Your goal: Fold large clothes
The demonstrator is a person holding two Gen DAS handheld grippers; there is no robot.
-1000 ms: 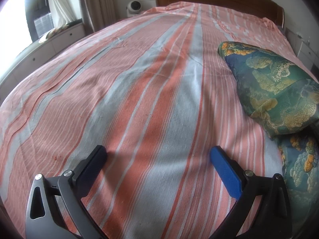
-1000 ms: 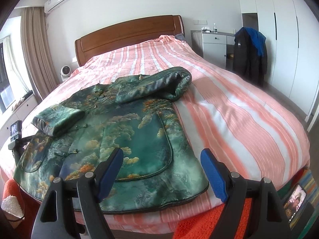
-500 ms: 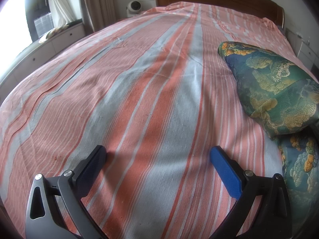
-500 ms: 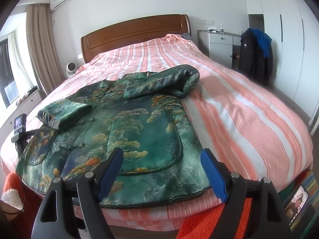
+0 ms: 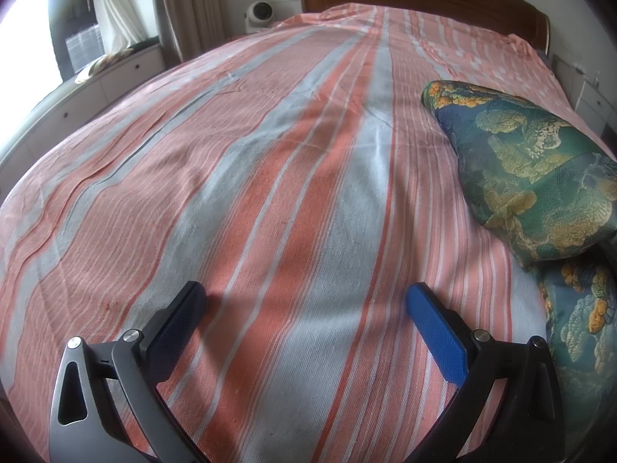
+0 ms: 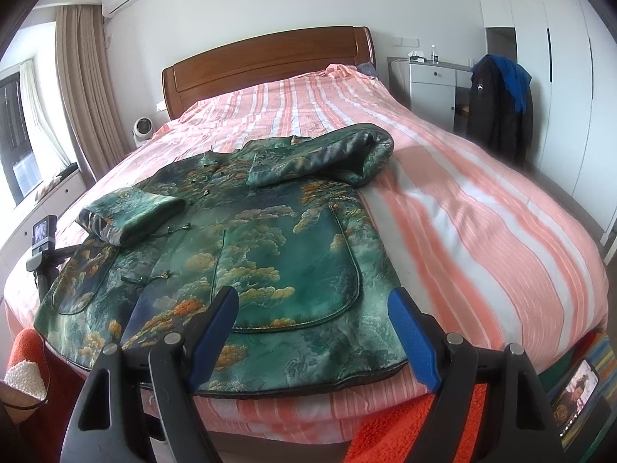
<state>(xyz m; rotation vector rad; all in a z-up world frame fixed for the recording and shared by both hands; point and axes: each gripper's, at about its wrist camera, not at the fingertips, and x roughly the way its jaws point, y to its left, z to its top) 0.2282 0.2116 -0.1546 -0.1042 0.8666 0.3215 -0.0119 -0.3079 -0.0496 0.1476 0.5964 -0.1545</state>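
Note:
A green brocade jacket [image 6: 246,247] with gold cloud patterns lies front up at the foot of the striped bed [image 6: 482,212]. Both sleeves are folded in over the body: one sleeve [image 6: 324,154] at the far right, the other sleeve [image 6: 131,212] at the left. My right gripper [image 6: 312,301] is open and empty, hovering over the jacket's hem. My left gripper [image 5: 304,301] is open and empty, low over bare sheet; the folded sleeve [image 5: 528,177] lies to its right, apart from it.
A wooden headboard [image 6: 270,58] stands at the far end. A small fan [image 6: 142,129] and curtains [image 6: 85,88] are on the left. A grey cabinet [image 6: 432,88] and a chair with dark coats [image 6: 501,108] stand on the right. An orange rug [image 6: 405,424] lies below.
My right gripper has risen and drawn closer to the bed, so the jacket sits lower in its view. My left gripper has not moved.

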